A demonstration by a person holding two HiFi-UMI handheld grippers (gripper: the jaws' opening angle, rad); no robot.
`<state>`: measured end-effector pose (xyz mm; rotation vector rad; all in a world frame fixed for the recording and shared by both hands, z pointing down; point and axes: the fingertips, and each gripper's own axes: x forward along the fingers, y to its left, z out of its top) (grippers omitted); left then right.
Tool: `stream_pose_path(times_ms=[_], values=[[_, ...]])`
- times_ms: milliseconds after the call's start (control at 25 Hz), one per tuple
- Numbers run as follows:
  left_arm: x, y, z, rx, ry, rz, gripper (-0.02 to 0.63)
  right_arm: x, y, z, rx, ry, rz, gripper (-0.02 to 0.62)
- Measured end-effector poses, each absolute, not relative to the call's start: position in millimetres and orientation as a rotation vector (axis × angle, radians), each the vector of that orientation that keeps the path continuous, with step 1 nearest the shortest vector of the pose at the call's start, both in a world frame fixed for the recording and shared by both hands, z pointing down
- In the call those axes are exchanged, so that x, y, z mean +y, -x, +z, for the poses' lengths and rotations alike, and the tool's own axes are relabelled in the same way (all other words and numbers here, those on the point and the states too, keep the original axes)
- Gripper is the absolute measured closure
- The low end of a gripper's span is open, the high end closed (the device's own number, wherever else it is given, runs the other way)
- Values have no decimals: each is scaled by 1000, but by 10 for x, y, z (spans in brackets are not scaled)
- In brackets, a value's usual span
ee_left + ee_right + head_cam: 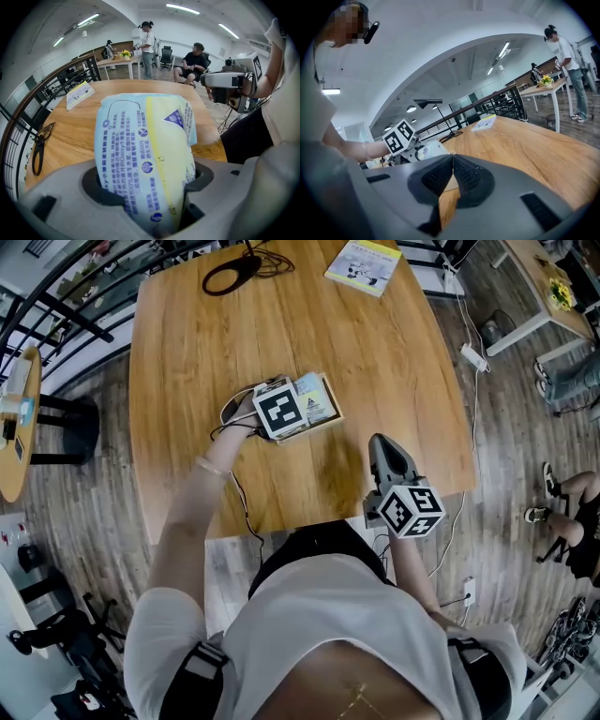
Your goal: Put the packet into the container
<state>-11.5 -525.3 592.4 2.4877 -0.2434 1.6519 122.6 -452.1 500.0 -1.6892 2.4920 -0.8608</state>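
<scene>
The left gripper (pixel 149 185) squeezes the blue and yellow packet (pixel 145 140) in its fingers. The packet has Chinese writing and "100%" on it. It is at the wooden container (pixel 337 407), mid-surface. The right gripper (pixel 452 176) has its fingers closed on nothing.

Packet (pixel 314 397) over container (pixel 331 417) (middle of the table (pixel 394 362)), booklet (pixel 364 263) behind it.

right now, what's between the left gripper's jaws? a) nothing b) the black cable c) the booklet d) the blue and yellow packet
d: the left gripper view shows the packet standing between the jaws of the left gripper, which press on it from both sides.
</scene>
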Motion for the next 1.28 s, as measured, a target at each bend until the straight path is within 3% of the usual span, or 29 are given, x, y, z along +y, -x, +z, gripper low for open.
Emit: stream_pose_path(times_ms=[1280], values=[[-5187,126,6008,-133,-2403,1731,231,-4567,-1285,5010,2489,1691,-862,584]])
